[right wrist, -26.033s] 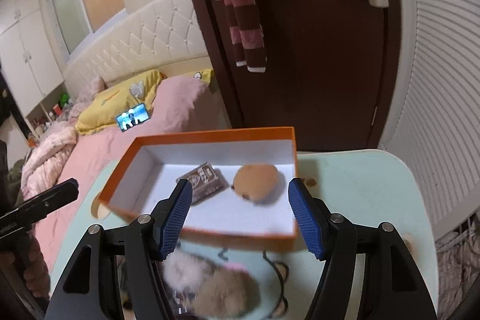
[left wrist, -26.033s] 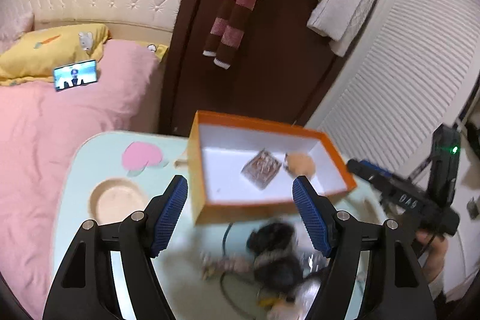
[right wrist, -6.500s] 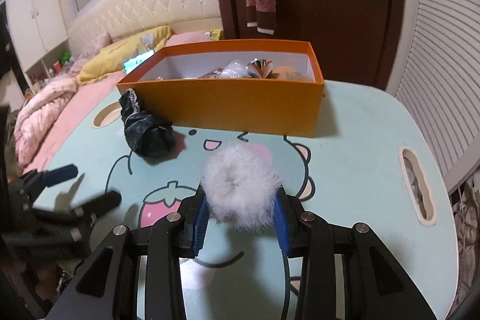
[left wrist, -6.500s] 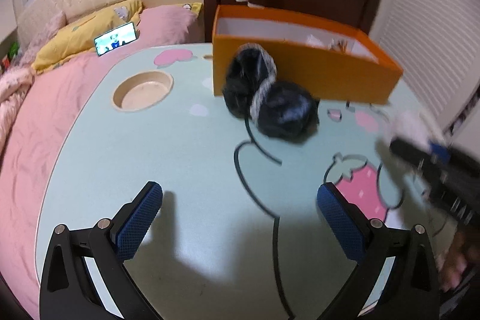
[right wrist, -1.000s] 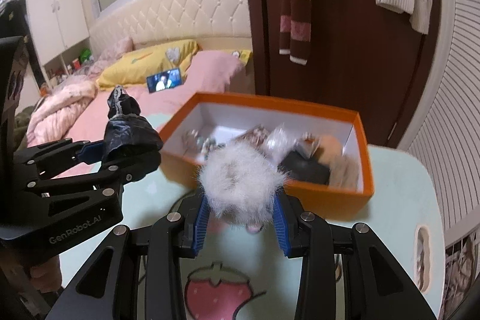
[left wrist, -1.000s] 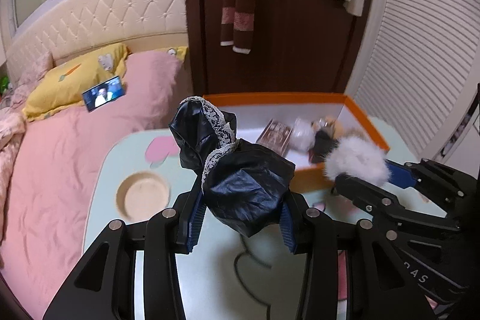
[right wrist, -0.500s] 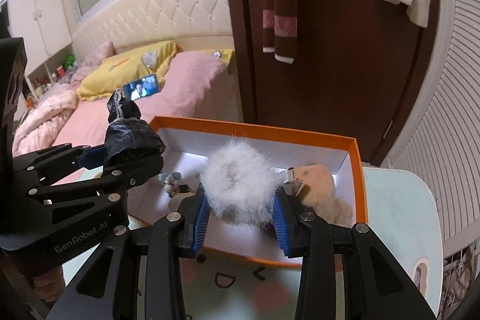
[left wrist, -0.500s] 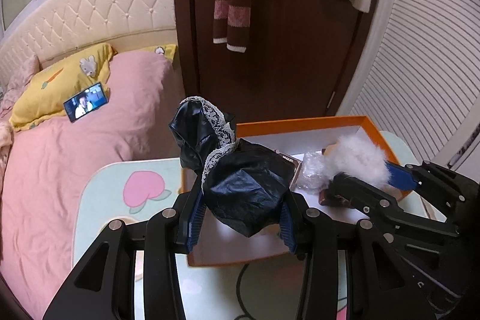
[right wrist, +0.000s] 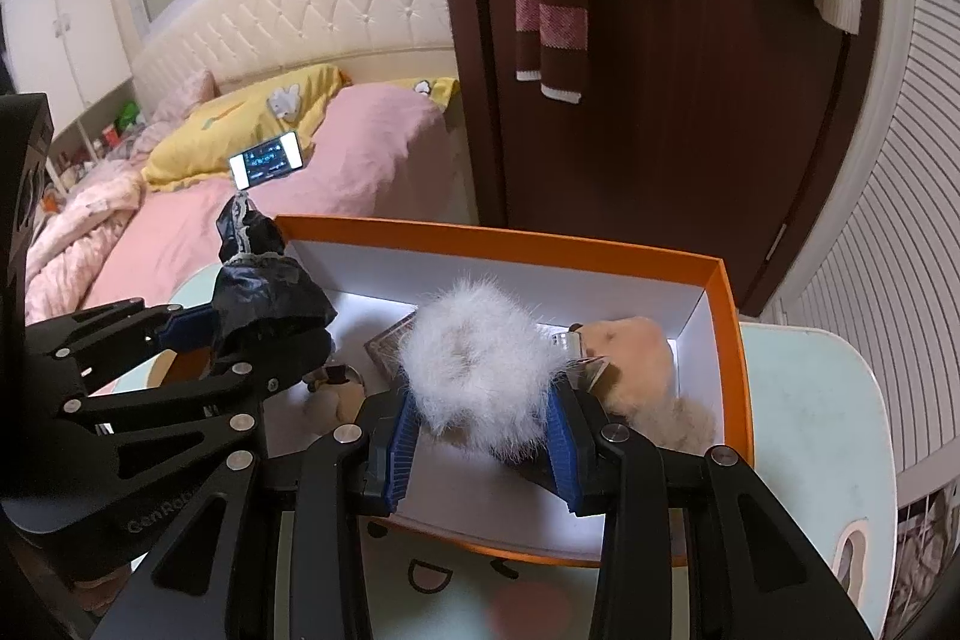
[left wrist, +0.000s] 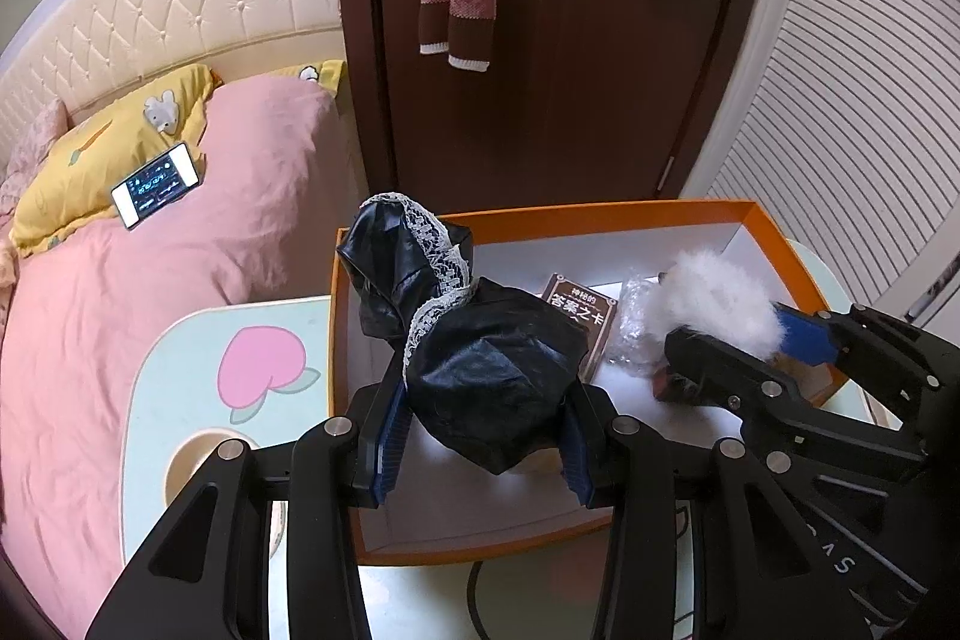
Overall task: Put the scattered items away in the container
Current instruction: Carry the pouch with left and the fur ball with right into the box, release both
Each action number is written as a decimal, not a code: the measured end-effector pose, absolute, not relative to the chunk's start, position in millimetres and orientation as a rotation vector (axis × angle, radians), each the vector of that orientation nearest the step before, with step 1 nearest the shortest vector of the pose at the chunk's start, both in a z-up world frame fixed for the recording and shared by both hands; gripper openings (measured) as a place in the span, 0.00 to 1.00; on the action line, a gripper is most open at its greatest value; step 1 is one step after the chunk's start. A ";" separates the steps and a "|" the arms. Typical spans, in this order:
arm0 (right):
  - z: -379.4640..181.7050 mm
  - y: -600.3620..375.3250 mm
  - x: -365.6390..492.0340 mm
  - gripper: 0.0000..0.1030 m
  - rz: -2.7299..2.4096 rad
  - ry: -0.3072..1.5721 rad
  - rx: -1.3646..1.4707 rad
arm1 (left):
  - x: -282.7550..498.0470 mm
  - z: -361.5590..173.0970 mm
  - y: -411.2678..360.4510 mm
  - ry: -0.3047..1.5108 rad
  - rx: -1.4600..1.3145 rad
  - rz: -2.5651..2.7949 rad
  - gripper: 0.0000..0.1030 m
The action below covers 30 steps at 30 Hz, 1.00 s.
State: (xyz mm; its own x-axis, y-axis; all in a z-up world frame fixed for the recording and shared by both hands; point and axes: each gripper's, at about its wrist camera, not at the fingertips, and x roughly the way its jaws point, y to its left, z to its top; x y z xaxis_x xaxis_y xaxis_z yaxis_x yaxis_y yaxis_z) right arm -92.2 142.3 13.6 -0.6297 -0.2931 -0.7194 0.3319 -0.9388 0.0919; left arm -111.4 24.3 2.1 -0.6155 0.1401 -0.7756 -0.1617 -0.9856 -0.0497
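Left wrist view: the left gripper [left wrist: 483, 451] is clenched on a crumpled black glossy fabric piece with white lace trim [left wrist: 474, 352], both blue pads pressed into its sides. The bundle hangs above the open rectangular orange cardboard box with a white inside [left wrist: 774, 229], over its near-left part. At about 2 o'clock from the bundle, the right gripper [left wrist: 744, 340] reaches in from the right edge and grasps a fluffy white fur pompom [left wrist: 714, 301], which is also above the box interior. Inside the box lie a dark brown card packet with printed characters [left wrist: 579, 310] and a crinkled clear plastic wrapper [left wrist: 636, 322] just beside it. The box sits on a pale mint table with cartoon fruit prints [left wrist: 180, 370]. At 10 o'clock, on the pink bedding [left wrist: 120, 310], a lit smartphone [left wrist: 156, 185] rests (screen up).

Right wrist view: the right gripper [right wrist: 483, 436] squeezes the pompom [right wrist: 480, 361] above the middle of the box [right wrist: 729, 316]. At 3 o'clock from it, a tan plush item [right wrist: 639, 358] lies on the box floor. At 9 o'clock, the left gripper [right wrist: 252, 334] holds the black fabric [right wrist: 264, 292] over the box's left end.
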 end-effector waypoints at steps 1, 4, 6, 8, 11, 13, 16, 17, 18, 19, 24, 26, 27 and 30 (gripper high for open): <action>13.1 142.7 -92.5 0.35 -2.560 0.070 1.120 | -112.0 1.6 24.7 0.040 -1.286 2.682 0.42; 11.9 143.0 -94.1 0.35 -2.558 0.067 1.123 | -113.2 0.9 25.3 0.040 -1.289 2.684 0.42; 11.7 143.0 -94.0 0.35 -2.559 0.068 1.124 | -113.6 0.7 25.2 0.044 -1.293 2.684 0.43; 10.9 143.4 -94.1 0.35 -2.559 0.068 1.125 | -114.5 0.5 24.9 0.045 -1.297 2.685 0.43; 10.0 144.3 -95.0 0.35 -2.564 0.068 1.123 | -116.4 0.0 25.0 0.046 -1.299 2.686 0.42; 8.7 144.9 -96.6 0.36 -2.565 0.067 1.123 | -117.2 -0.2 25.3 0.048 -1.300 2.685 0.43; 8.7 145.3 -97.1 0.35 -2.568 0.064 1.122 | -118.0 -0.6 24.7 0.047 -1.299 2.685 0.42; 8.8 145.4 -97.4 0.35 -2.569 0.063 1.122 | -118.4 -0.8 24.4 0.044 -1.300 2.686 0.42; 8.8 145.5 -97.5 0.36 -2.570 0.065 1.121 | -118.5 -0.9 24.5 0.042 -1.300 2.686 0.42; 8.9 145.3 -97.7 0.35 -2.572 0.066 1.120 | -118.9 -1.3 24.4 0.042 -1.302 2.686 0.42; 8.0 146.1 -98.7 0.36 -2.578 0.070 1.122 | -121.4 -3.9 24.1 0.047 -1.317 2.683 0.43; 7.6 146.9 -99.1 0.36 -2.580 0.068 1.123 | -120.8 -4.2 24.3 0.052 -1.315 2.683 0.43; 7.4 146.9 -99.2 0.36 -2.579 0.068 1.124 | -120.8 -4.4 24.8 0.056 -1.316 2.682 0.43; 7.0 147.9 -99.8 0.36 -2.579 0.062 1.129 | -120.7 -4.4 25.2 0.060 -1.312 2.687 0.46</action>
